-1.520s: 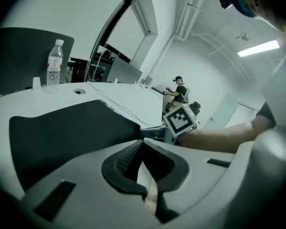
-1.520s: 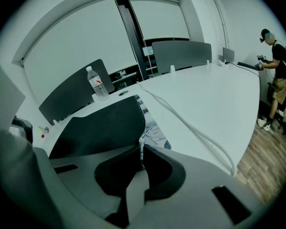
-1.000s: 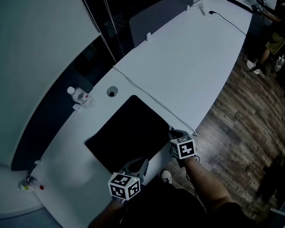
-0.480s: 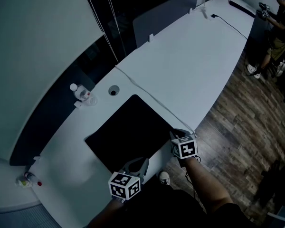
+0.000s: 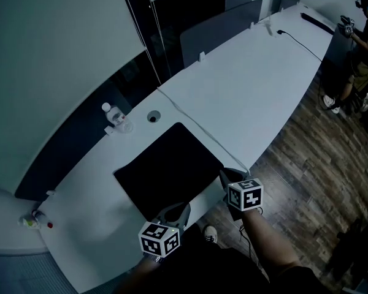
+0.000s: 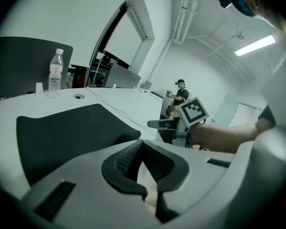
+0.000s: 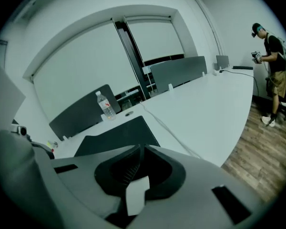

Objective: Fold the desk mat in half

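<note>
Black rectangular mat point(image 5: 168, 167), spread on the white counter point(image 5: 245, 97) at its near edge, long axis along that edge. Near corners pinched: left tongs point(image 5: 184, 208) closed on one, right tongs point(image 5: 226, 173), just closing tighter, on the other. Just beyond, cable point(image 5: 199, 126); farther left, bottle point(image 5: 113, 116).

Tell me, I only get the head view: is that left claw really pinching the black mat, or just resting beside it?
Observer: Pinching. In the left gripper view, the left gripper has its jaws together on the near edge of the desk mat.
Operator: Does the mat lie flat?
Observer: Not there; beside the jaws that edge looks lifted off the table.
Operator: And the other claw?
Observer: The right gripper, its jaws just closed tighter, pinches the same edge.
</note>
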